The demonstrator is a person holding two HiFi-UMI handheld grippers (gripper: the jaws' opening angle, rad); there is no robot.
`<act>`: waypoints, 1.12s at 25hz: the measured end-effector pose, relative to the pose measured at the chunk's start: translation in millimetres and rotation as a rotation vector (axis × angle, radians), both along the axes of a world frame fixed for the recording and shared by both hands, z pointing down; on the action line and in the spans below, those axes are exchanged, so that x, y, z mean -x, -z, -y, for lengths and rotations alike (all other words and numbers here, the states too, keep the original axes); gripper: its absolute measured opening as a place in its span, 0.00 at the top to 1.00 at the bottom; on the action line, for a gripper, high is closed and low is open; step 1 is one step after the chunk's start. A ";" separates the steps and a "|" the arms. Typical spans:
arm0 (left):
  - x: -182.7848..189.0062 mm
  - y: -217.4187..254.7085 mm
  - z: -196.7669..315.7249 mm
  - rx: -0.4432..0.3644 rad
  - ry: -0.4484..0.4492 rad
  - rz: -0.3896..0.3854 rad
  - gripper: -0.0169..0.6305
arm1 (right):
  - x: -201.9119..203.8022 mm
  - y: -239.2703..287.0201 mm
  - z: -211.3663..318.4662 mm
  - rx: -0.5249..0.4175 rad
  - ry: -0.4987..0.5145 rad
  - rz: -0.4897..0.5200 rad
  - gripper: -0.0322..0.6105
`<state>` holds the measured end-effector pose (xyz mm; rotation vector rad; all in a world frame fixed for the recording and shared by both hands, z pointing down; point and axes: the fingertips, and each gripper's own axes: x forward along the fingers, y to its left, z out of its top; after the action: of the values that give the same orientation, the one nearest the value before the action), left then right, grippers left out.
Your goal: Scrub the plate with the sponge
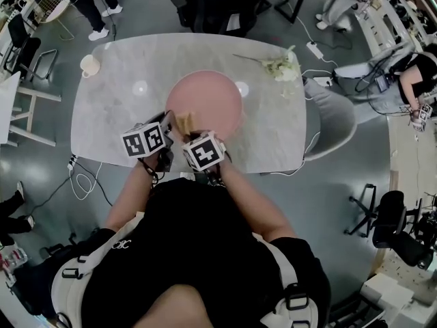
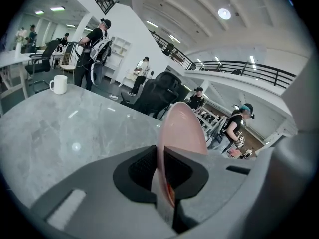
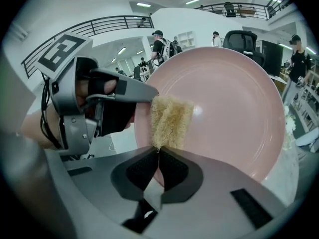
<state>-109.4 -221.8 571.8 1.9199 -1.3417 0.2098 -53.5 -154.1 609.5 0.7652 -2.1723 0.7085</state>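
Right gripper view: right gripper (image 3: 158,169) is clenched on the tan fibrous sponge (image 3: 172,121), which sits against the round pink plate (image 3: 234,113) just beside the left gripper (image 3: 149,91) clamping the plate's rim. Scrubbing looks under way; most of the face is likely left. Grey marble tabletop (image 1: 116,108) is open around the plate, white mug (image 1: 89,65) well apart, near edge close.

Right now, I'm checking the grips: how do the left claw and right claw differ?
The left claw grips the pink plate by its rim; the right claw grips the tan sponge. The left claw meets the plate edge-on; the right claw faces its front, sponge against it. Both are shut on something.
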 end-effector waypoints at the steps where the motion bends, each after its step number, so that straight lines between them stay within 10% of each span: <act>1: 1.5 0.5 0.8 -0.004 0.003 0.002 0.94 | -2.5 -2.0 -0.9 0.006 -0.004 -0.007 0.93; 28: -12.0 10.3 -1.1 -0.050 -0.070 -0.043 0.93 | -148.0 -7.7 64.8 -0.060 -0.386 -0.129 0.93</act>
<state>-97.4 -220.6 561.5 2.0041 -1.2636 0.1699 94.5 -218.9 617.2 1.2472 -1.9563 0.7626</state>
